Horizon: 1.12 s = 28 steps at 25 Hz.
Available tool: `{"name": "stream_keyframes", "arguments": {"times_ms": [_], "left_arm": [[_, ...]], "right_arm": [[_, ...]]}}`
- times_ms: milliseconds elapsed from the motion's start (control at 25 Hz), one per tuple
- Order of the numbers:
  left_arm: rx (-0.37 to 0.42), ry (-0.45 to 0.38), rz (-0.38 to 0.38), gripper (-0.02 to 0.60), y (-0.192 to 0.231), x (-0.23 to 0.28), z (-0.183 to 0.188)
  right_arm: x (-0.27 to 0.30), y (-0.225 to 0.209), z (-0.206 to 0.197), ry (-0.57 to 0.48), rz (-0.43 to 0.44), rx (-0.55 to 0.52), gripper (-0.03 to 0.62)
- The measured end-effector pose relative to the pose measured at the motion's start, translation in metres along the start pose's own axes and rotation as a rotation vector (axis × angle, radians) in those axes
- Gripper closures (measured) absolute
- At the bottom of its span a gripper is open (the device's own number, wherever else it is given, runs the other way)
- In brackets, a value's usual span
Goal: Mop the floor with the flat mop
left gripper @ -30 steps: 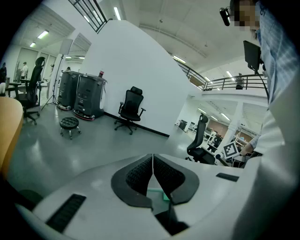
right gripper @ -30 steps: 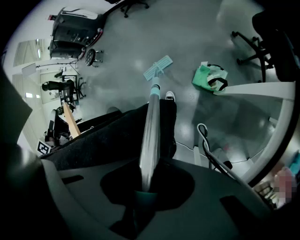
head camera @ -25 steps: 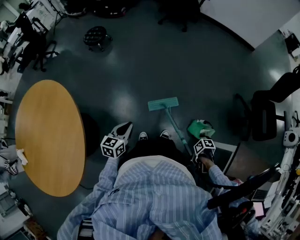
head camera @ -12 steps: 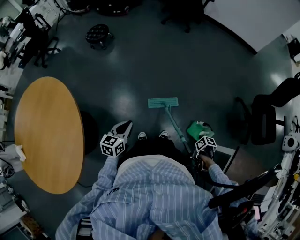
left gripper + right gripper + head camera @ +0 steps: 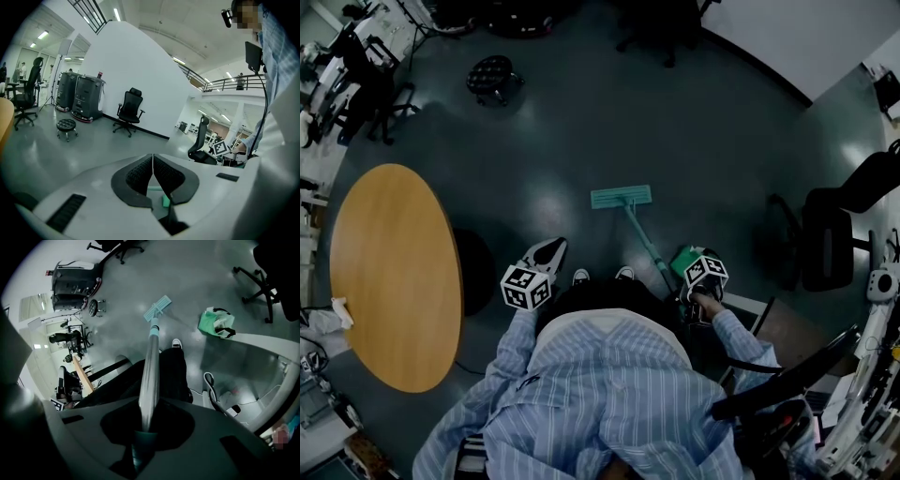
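Note:
The flat mop has a teal head (image 5: 621, 196) lying flat on the dark grey floor ahead of my shoes. Its pole (image 5: 645, 242) slants back to my right gripper (image 5: 701, 277), which is shut on the handle. In the right gripper view the silver pole (image 5: 150, 371) runs out from between the jaws of the right gripper (image 5: 145, 420) down to the mop head (image 5: 157, 308). My left gripper (image 5: 546, 255) hovers left of my feet, away from the mop. The left gripper view shows the left gripper (image 5: 153, 161) with its ribbed pads pressed together and nothing between them.
A round wooden table (image 5: 389, 272) stands at the left. A green bag (image 5: 684, 254) lies by the pole near my right hand. A black stool (image 5: 490, 73) is far ahead on the left. Office chairs (image 5: 830, 234) and equipment crowd the right side.
The mop head has slid a little forward and left across the floor. My right gripper moved forward with the pole. The left gripper has barely shifted.

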<state>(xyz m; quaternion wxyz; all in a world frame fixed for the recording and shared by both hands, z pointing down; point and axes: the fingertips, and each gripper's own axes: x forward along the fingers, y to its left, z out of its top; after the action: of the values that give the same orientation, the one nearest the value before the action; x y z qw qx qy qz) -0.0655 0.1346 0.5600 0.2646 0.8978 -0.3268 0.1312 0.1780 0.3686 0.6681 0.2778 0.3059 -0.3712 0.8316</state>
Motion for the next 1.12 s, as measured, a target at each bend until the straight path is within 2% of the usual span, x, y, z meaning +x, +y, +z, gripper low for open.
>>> {"name": "stream_keyframes", "arguments": {"times_ms": [240, 520, 840, 1120], "left_arm": [[0.019, -0.044, 0.000, 0.572, -0.012, 0.034, 0.021], [0.040, -0.050, -0.005, 0.572, -0.007, 0.054, 0.039], [0.015, -0.037, -0.005, 0.572, 0.054, 0.092, 0.067], [0.005, -0.033, -0.022, 0.572, 0.129, 0.144, 0.128]], "right_arm": [[-0.017, 0.011, 0.045, -0.003, 0.022, -0.035, 0.539], [-0.030, 0.029, 0.106, -0.009, -0.014, -0.054, 0.539], [-0.041, 0.090, 0.190, -0.024, -0.006, -0.065, 0.539], [-0.064, 0.167, 0.279, -0.028, -0.009, -0.052, 0.539]]}}
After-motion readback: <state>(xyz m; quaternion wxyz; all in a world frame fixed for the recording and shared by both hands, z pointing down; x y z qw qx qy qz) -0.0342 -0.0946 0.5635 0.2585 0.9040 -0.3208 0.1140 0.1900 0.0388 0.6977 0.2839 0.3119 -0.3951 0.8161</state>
